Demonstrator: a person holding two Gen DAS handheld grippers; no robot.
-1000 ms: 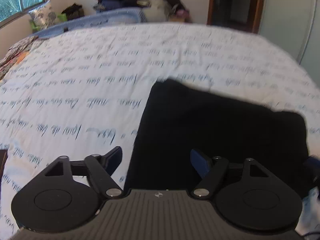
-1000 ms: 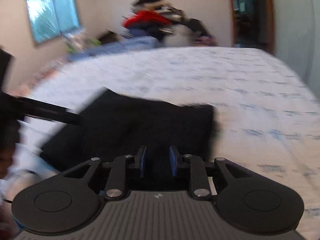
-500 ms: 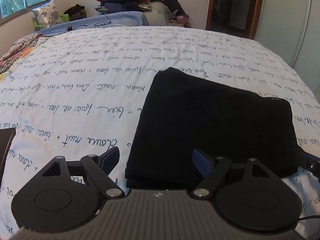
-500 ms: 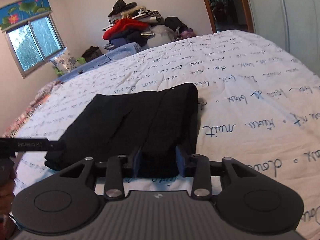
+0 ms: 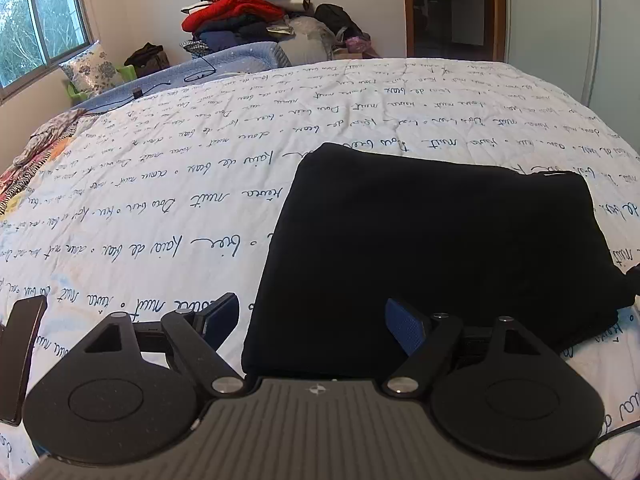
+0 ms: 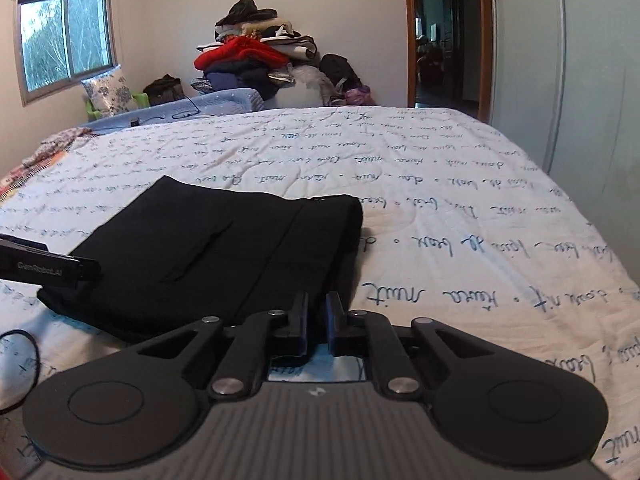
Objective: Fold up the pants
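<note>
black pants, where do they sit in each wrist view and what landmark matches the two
Left wrist: folded black pants fill centre-right, just beyond the open left gripper.
Right wrist: black pants lie left of centre, ahead of the closing right gripper.
Shared landmark: the clothes pile by the far wall.

A home bedroom: a wide bed under a white quilt printed with blue handwriting (image 5: 200, 184) ahead of the fingers, heaped clothes (image 6: 256, 60) against the far wall, a sliding window (image 6: 64, 40) beyond-left.
</note>
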